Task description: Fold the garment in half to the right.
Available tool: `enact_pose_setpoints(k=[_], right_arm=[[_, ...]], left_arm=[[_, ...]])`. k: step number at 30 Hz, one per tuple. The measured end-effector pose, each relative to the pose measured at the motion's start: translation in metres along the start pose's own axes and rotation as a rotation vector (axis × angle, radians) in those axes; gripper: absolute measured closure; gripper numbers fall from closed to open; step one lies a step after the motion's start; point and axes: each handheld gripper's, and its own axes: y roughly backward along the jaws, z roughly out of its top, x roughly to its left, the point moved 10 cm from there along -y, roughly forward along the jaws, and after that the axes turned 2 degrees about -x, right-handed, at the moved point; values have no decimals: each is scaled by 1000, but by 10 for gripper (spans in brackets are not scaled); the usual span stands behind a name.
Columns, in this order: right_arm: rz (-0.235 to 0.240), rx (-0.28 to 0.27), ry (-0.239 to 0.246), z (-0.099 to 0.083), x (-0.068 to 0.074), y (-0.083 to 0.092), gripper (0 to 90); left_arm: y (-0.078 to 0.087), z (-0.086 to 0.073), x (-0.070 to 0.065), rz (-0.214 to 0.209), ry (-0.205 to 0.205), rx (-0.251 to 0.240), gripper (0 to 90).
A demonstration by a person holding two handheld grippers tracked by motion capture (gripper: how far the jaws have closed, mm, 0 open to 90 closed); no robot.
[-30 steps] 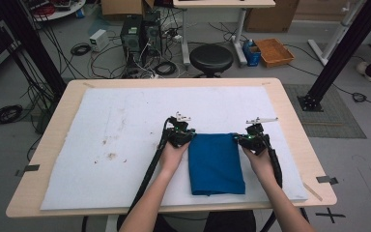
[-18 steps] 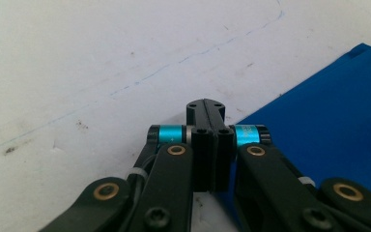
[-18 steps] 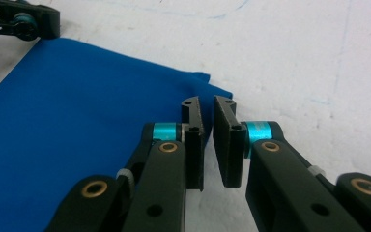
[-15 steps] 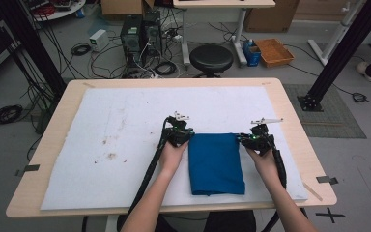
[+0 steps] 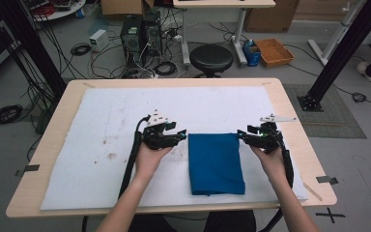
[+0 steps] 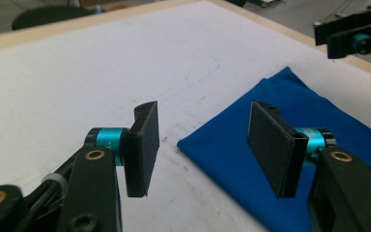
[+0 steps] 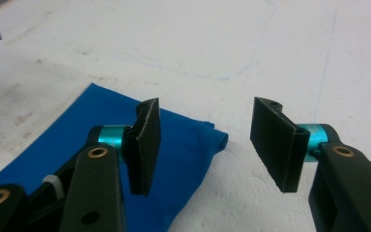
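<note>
A blue cloth [image 5: 216, 163], folded into a neat rectangle, lies flat on the white mat [image 5: 101, 116] near the table's front edge. My left gripper [image 5: 182, 135] hovers just left of the cloth's far left corner. Its jaws have just been opening and stand open with nothing pressed between the pads [image 6: 142, 145]; the cloth [image 6: 290, 101] lies below them. My right gripper [image 5: 241, 134] hovers at the far right corner. Its jaws too have just been opening and are open over the cloth's corner [image 7: 77, 125] without touching it.
The mat covers most of the wooden table [image 5: 290, 111] and has brown stains [image 5: 110, 155] on its left part. Beyond the table stand a black stool [image 5: 211, 57], computer towers [image 5: 137, 31], floor cables and an orange box [image 5: 274, 50].
Both grippers were shut at the cloth's far corners and now stand open. The left one has lifted and drawn away to the left; the right one has barely shifted. The cloth stays flat.
</note>
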Motion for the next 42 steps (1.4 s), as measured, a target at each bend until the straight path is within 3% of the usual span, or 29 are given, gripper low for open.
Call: enact_pose_setpoints(k=[3,8,11,13,16,19,24,28,33,42], right_arm=[[26,-34,18,3,4,9,426],[43,-54,50,2,6,20,420],[51,-62,50,0,5,25,416],[65,-65,53,-1,5,29,415],[72,-68,48,-1,3,34,381],[71,-71,33,0,1,38,285],[97,-70,12,0,-2,37,223],[98,-58,30,-1,1,33,222],[96,-68,50,2,4,31,222],[90,-87,34,5,1,37,223]], left_arm=[[30,0,6,-30,-3,-92,442],[74,-3,22,-22,19,-207,441],[91,-6,30,10,23,-184,426],[100,-6,34,4,45,-162,374],[113,-3,38,-22,58,-177,366],[124,1,42,-9,28,-195,366],[131,0,46,-24,51,-194,347],[129,-4,47,-1,9,-163,344],[128,-4,46,7,-2,-153,327],[124,-3,44,12,-2,-141,314]])
